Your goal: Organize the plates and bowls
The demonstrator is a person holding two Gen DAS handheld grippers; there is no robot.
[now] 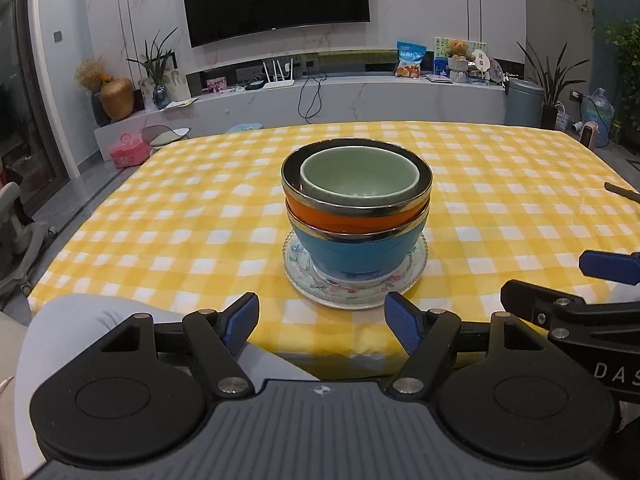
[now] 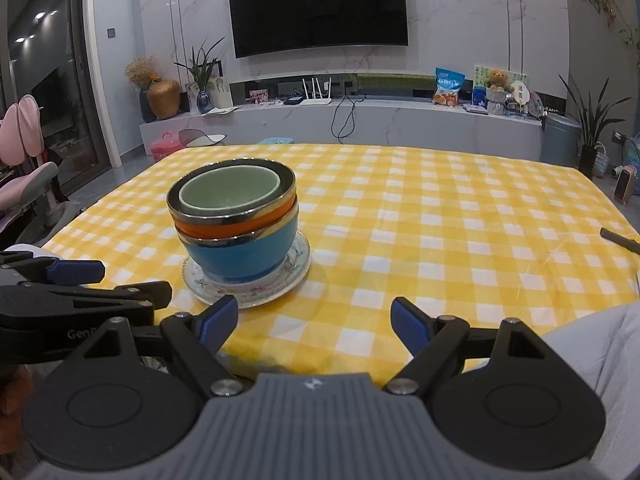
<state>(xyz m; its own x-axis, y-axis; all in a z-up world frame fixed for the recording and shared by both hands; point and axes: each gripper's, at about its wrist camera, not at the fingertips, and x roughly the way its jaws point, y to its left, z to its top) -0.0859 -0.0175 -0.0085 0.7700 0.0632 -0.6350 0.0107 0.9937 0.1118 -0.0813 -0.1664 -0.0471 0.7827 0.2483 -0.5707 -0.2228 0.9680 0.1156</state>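
bowl stack on its plate sat just ahead of the left hand-held gripper, both hand-held grippers released, right hand-held gripper beside it

bowls: three, nested ahead of the claws – green, orange, blue
plates: one, under the stack
claws: two – left, right
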